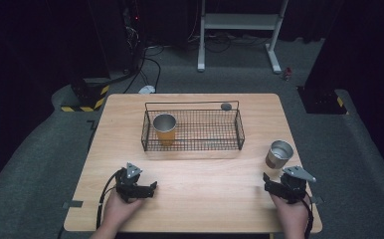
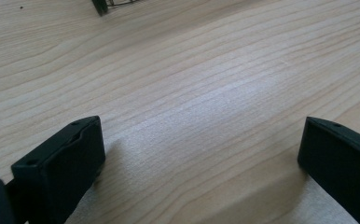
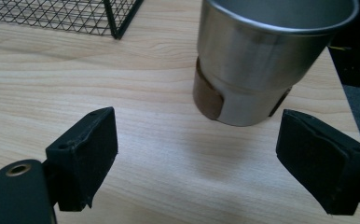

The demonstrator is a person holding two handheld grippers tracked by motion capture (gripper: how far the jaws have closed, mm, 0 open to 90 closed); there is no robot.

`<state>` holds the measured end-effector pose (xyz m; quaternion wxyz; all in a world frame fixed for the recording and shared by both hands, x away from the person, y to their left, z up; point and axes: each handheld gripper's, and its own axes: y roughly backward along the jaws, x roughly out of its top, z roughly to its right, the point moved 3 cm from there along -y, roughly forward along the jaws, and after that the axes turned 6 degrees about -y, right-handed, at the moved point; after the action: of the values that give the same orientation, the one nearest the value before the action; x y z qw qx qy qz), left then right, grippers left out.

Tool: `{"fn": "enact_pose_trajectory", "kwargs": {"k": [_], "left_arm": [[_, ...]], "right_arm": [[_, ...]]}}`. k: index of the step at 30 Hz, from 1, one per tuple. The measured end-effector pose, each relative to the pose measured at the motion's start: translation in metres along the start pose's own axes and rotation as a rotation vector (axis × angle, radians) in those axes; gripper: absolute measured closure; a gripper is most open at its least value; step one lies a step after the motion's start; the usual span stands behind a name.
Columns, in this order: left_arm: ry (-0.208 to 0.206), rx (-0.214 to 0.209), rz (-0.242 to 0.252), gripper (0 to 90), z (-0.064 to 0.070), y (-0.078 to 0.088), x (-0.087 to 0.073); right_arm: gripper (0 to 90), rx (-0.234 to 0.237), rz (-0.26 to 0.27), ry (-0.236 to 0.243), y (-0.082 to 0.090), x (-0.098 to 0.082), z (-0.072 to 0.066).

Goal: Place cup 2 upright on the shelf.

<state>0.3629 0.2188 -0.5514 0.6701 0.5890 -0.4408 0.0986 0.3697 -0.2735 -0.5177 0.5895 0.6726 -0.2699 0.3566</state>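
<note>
Near the table's right edge stands a steel cup [image 3: 262, 60], upright, just ahead of the right gripper [image 3: 197, 154] — jaws spread wide, nothing between them. The left gripper [image 2: 201, 158] rests over bare wood, likewise spread. Another cup [image 1: 164, 128] sits in the wire basket [image 1: 240, 130] — seemingly upright.

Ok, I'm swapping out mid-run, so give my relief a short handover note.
Left gripper: open, holding nothing, over bare table.
Right gripper: open, holding nothing, jaws aimed at the steel cup standing upright just ahead, outside the basket.
Done: an orange cup stands upright in the basket's left end.
Left, probably: grasp the steel cup and set it in the basket.
</note>
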Motion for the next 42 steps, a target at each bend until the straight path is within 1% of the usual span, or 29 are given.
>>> {"fn": "enact_pose_trajectory", "kwargs": {"k": [1, 2, 3, 4, 6, 7, 9, 12, 15, 17, 18, 22, 23, 24, 26, 27, 28, 31, 32, 33, 36, 37, 38, 42], "left_arm": [[0.000, 0.000, 0.000, 0.8, 0.000, 0.000, 0.000], [-0.001, 0.000, 0.000, 0.9, 0.000, 0.000, 0.000], [-0.001, 0.000, 0.000, 0.9, 0.000, 0.000, 0.000], [-0.001, 0.000, 0.000, 0.9, 0.000, 0.000, 0.000], [-0.001, 0.000, 0.000, 0.9, 0.000, 0.000, 0.000], [-0.002, -0.001, -0.001, 1.1, 0.000, 0.000, 0.000], [-0.002, -0.001, -0.001, 1.1, 0.000, 0.000, 0.000], [0.003, 0.001, 0.001, 0.9, 0.000, 0.000, 0.000], [-0.001, 0.005, 0.001, 0.9, 0.000, 0.000, 0.000], [-0.002, 0.005, 0.000, 0.9, 0.001, 0.000, 0.000], [-0.001, 0.003, 0.000, 0.9, 0.000, 0.000, 0.000], [0.000, 0.007, -0.001, 0.8, 0.001, 0.000, 0.000], [0.000, 0.007, -0.001, 0.4, 0.001, 0.000, 0.000], [-0.003, 0.022, 0.004, 0.2, 0.002, 0.001, 0.000], [-0.005, 0.026, 0.006, 0.5, 0.003, 0.001, 0.000], [0.012, 0.015, -0.001, 0.6, 0.002, 0.001, 0.000], [0.016, 0.011, -0.002, 0.6, 0.001, 0.000, -0.001], [0.014, 0.010, -0.002, 0.7, 0.001, 0.000, -0.001], [0.014, 0.010, -0.002, 0.7, 0.002, 0.001, -0.001], [0.014, 0.010, -0.002, 0.7, 0.002, 0.001, -0.001], [0.010, 0.008, -0.001, 0.7, 0.002, 0.001, -0.001], [0.007, 0.006, -0.002, 0.8, 0.002, 0.001, -0.001], [0.007, 0.006, -0.002, 0.7, 0.002, 0.001, -0.001], [0.009, 0.005, -0.002, 0.7, 0.002, 0.001, -0.001]], "right_arm": [[12.8, 0.000, 0.000, 0.000, 0.000, 0.000, 0.000], [12.8, -0.004, 0.004, -0.012, 0.000, 0.001, 0.004], [12.8, -0.004, 0.004, -0.012, 0.000, 0.001, 0.004], [12.8, -0.007, 0.007, -0.019, -0.001, 0.002, 0.008], [12.8, -0.007, 0.012, -0.016, -0.002, 0.003, 0.010], [12.7, -0.007, 0.019, -0.022, -0.003, 0.005, 0.013], [12.5, -0.007, 0.019, -0.025, -0.003, 0.006, 0.014], [11.9, -0.005, 0.025, -0.016, -0.005, 0.011, 0.016], [11.7, 0.007, 0.032, -0.022, -0.011, 0.015, 0.017], [11.7, 0.004, 0.027, -0.019, -0.013, 0.016, 0.018], [11.7, 0.001, 0.028, -0.027, -0.017, 0.018, 0.019], [11.7, 0.008, 0.036, -0.046, -0.023, 0.021, 0.023], [11.7, 0.008, 0.036, -0.046, -0.023, 0.021, 0.023], [11.7, 0.006, 0.030, -0.059, -0.026, 0.023, 0.025], [11.0, 0.008, 0.037, -0.054, -0.028, 0.026, 0.024], [10.8, 0.008, 0.035, -0.054, -0.028, 0.028, 0.023], [10.8, 0.003, 0.039, -0.053, -0.029, 0.029, 0.023], [10.8, 0.004, 0.041, -0.056, -0.030, 0.030, 0.023], [10.8, -0.006, 0.039, -0.053, -0.031, 0.032, 0.024], [10.8, -0.006, 0.039, -0.053, -0.031, 0.032, 0.024], [10.9, -0.004, 0.050, -0.057, -0.032, 0.033, 0.025], [11.0, -0.004, 0.057, -0.072, -0.033, 0.033, 0.027], [11.0, -0.002, 0.055, -0.078, -0.034, 0.033, 0.027], [12.2, 0.002, 0.076, -0.075, -0.035, 0.035, 0.028]]}}
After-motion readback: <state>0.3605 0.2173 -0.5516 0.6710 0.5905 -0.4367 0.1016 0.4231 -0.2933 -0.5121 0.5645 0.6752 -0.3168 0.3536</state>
